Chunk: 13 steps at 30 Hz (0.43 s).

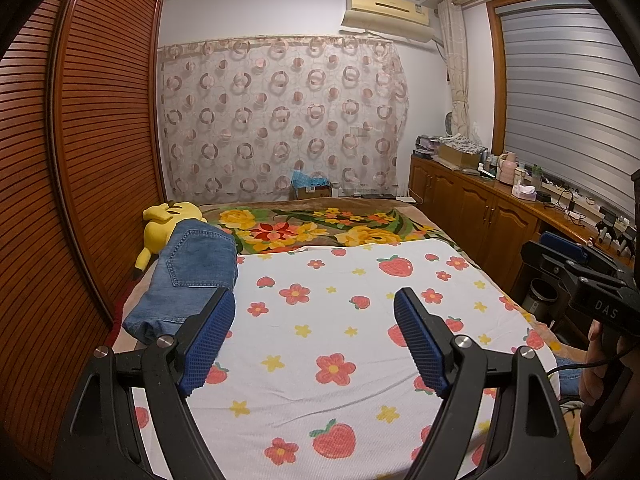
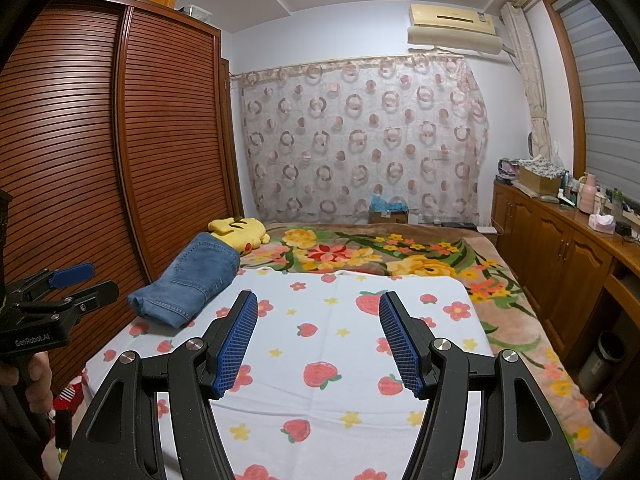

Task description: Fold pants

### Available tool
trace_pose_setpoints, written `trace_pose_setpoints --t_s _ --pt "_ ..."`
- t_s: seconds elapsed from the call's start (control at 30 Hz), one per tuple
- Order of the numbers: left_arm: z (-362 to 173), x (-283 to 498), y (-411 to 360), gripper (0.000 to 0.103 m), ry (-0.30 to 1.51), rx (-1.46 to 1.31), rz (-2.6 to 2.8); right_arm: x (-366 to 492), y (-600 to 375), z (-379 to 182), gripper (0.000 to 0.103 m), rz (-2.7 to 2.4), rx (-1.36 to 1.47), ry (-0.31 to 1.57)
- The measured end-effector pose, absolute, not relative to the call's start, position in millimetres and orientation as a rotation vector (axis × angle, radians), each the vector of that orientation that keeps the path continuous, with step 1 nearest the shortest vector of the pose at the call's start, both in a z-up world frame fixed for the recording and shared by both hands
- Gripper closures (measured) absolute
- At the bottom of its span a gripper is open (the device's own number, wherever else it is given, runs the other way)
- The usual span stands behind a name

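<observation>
Bed (image 2: pixel 520 320) with strawberry-print sheet (image 2: pixel 340 360), folded jeans (image 2: pixel 192 284), yellow plush toy (image 2: pixel 240 230), floral blanket (image 2: pixel 400 256).

One pair of folded jeans (image 1: pixel 192 276) lies on the bed, and one yellow plush toy (image 1: pixel 164 222) sits just behind it. Two grippers are up: the left gripper (image 1: pixel 316 336) and the right gripper (image 2: pixel 318 340), each showing two blue pads. One strawberry sheet (image 1: pixel 320 320), one floral blanket (image 1: pixel 304 228), one air conditioner (image 1: pixel 386 10), one cardboard box (image 1: pixel 312 190).
</observation>
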<state>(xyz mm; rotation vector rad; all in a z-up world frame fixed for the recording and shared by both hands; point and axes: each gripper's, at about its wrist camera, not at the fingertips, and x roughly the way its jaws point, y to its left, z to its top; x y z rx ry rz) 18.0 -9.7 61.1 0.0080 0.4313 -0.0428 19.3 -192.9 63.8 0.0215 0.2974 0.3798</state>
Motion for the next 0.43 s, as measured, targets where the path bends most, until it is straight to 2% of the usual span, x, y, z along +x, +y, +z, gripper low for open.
trace_pose_setpoints --t_s 0.43 --pt "61.6 18.4 -9.3 0.021 0.431 0.004 -0.040 19.7 -194.0 64.0 0.037 0.380 0.023 0.299"
